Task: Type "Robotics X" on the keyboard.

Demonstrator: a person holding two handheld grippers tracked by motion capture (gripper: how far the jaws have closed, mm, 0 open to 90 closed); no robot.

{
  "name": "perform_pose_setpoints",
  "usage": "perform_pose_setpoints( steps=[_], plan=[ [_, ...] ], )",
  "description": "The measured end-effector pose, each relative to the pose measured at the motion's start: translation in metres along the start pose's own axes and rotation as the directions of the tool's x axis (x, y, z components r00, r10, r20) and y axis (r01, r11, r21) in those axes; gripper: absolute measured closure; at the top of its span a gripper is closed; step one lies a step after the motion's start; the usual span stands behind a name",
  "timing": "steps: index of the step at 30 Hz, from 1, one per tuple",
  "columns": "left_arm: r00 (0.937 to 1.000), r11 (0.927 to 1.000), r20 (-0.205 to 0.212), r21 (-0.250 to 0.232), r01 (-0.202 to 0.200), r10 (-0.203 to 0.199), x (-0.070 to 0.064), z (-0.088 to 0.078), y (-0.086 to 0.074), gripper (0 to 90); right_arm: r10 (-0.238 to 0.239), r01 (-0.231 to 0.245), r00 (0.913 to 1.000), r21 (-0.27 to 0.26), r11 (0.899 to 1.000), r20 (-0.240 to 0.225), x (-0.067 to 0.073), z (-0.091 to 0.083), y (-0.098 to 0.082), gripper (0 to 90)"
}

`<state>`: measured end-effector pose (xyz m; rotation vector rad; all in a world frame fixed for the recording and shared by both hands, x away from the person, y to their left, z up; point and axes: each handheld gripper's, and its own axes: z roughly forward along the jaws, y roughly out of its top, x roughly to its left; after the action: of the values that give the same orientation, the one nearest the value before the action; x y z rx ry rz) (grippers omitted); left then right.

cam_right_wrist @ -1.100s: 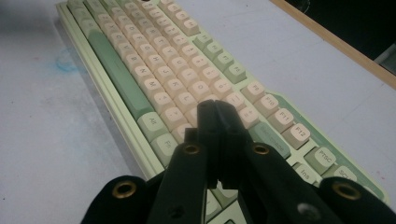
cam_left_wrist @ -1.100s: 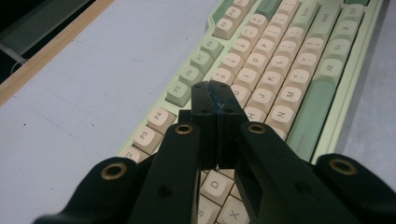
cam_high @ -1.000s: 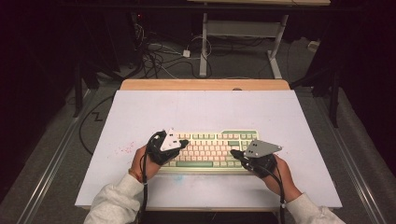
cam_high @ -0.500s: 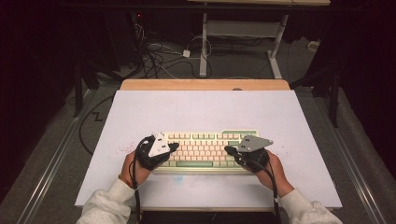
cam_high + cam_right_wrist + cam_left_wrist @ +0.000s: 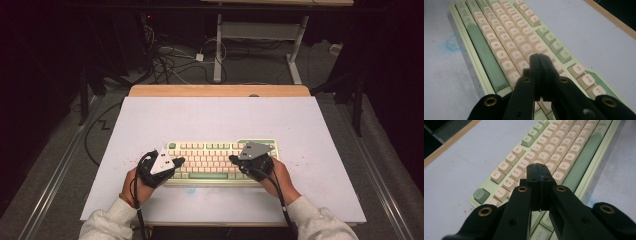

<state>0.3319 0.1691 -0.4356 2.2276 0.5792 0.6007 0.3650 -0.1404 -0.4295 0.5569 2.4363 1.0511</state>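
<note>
Two grippers sit over the keyboard (image 5: 220, 159) in the high view: your left gripper (image 5: 178, 161) points in from the keyboard's left end, your right gripper (image 5: 233, 159) from the right half, tips facing each other across the keys. That keyboard lies on the white counter (image 5: 220, 115), toward your side of it

Left gripper view: your fingers (image 5: 534, 173) are pressed together with nothing between them, their tip above the cream letter keys near the green space bar (image 5: 584, 162)

Right gripper view: fingers (image 5: 535, 62) pressed together too, empty, their tip over the letter rows beside the space bar (image 5: 484, 53)
</note>
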Motion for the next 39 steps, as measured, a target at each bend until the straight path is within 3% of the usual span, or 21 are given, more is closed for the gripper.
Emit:
perform_pose_setpoints(
  steps=[18, 39],
  plan=[
    [0.9995, 0.9994, -0.009, 0.013, 0.031, -0.03, 0.002, -0.015, -0.019, 87.5, -0.03, 0.032, 0.9993, 0.067, 0.997, -0.024, -0.002, 0.031, 0.017, 90.0],
    [0.9997, 0.9995, 0.001, 0.019, 0.024, -0.024, 0.002, -0.016, -0.023, 87.5, -0.043, 0.046, 0.9988, 0.127, 0.991, -0.022, 0.0, 0.052, 0.02, 90.0]
  ],
)
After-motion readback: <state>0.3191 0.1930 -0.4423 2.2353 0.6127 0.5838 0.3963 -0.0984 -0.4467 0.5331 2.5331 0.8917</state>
